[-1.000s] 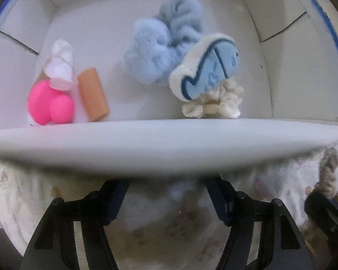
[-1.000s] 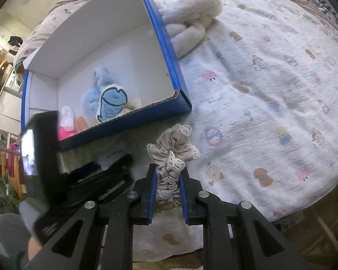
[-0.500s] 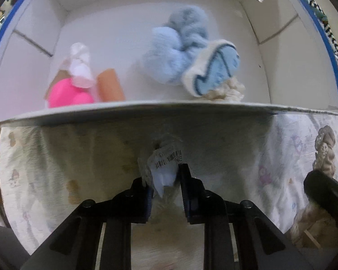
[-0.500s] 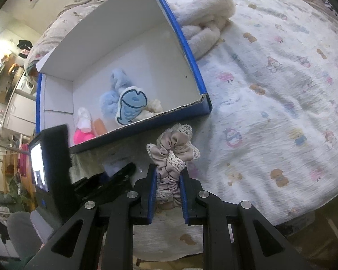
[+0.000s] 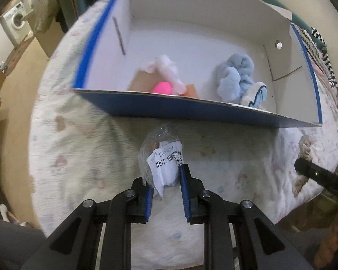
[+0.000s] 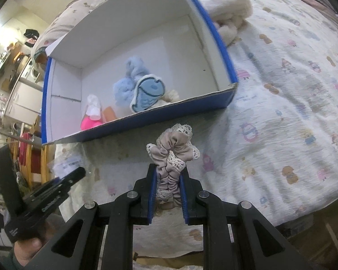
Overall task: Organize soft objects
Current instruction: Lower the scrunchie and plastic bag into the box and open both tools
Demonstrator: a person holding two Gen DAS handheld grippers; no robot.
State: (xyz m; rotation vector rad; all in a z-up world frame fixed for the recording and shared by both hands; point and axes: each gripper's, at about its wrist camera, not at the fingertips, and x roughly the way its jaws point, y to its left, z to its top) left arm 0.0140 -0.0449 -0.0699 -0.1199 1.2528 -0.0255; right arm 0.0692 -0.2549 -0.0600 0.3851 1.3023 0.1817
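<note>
2 grasps: left hand-held gripper [image 5: 164, 180] clamps a clear plastic packet [image 5: 161, 157] with barcode label; right hand-held gripper [image 6: 168, 180] clamps a beige lace scrunchie [image 6: 173, 155]; both held above the bed [image 6: 293, 112], just short of the blue box [image 6: 146, 117] front wall.

the box [image 6: 216, 45] is white inside with blue outer walls, and in it sit a pale blue fluffy toy [image 6: 128, 83], a white-edged blue whale patch [image 6: 147, 94], a hot pink ball [image 5: 162, 88] and an orange roll [image 6: 109, 113]. the scrunchie [image 6: 173, 148] is beige with white lace trim, pinched between black fingers with blue pads [image 6: 183, 193]; the bedsheet [image 6: 293, 112] is white with small pastel cartoon prints, and the clear packet [image 5: 162, 157] carries a white barcode label
</note>
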